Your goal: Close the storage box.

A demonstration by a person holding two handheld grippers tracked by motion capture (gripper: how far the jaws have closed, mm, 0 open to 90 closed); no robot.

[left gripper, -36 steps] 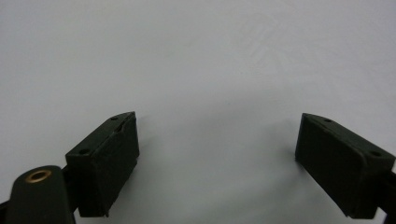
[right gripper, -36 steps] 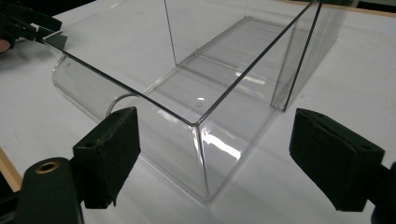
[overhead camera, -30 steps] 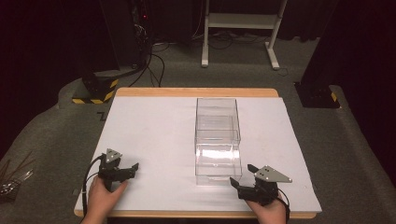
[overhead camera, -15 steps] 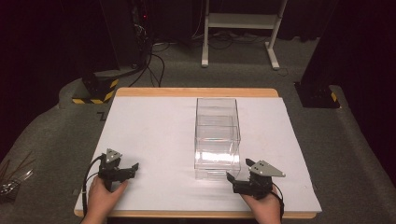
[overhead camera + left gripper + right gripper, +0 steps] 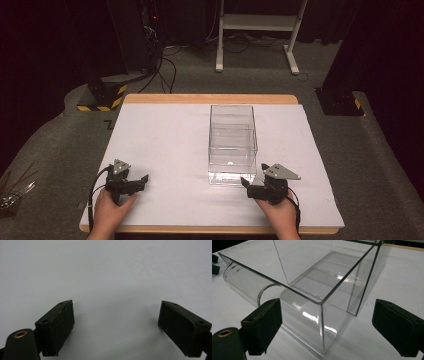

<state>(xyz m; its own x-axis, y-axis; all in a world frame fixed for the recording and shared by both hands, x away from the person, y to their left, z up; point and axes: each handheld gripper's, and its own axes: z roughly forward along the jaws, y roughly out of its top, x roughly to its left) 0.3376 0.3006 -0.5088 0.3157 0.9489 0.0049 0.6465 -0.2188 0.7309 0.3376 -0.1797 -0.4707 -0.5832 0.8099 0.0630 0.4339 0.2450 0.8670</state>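
A clear box (image 5: 233, 145) stands open-topped on the white-covered desk (image 5: 160, 145), right of centre, with nothing seen inside. The right claw (image 5: 250, 186) sits at the box's near right corner, just beside it; in the right gripper view the jaws stand wide apart with that rounded corner (image 5: 322, 322) between them, untouched. The left claw (image 5: 139, 181) rests low over bare desk surface, well apart from the box, its jaws likewise spread and empty.

Assessment: the box appears rigid, thin-walled and light, with smooth, glossy faces likely to slip under the pads. It may crack or scuff under hard clamping. The sound hold would be across one upright wall near the top rim (image 5: 287, 287), one pad inside, one outside, with moderate pressure.
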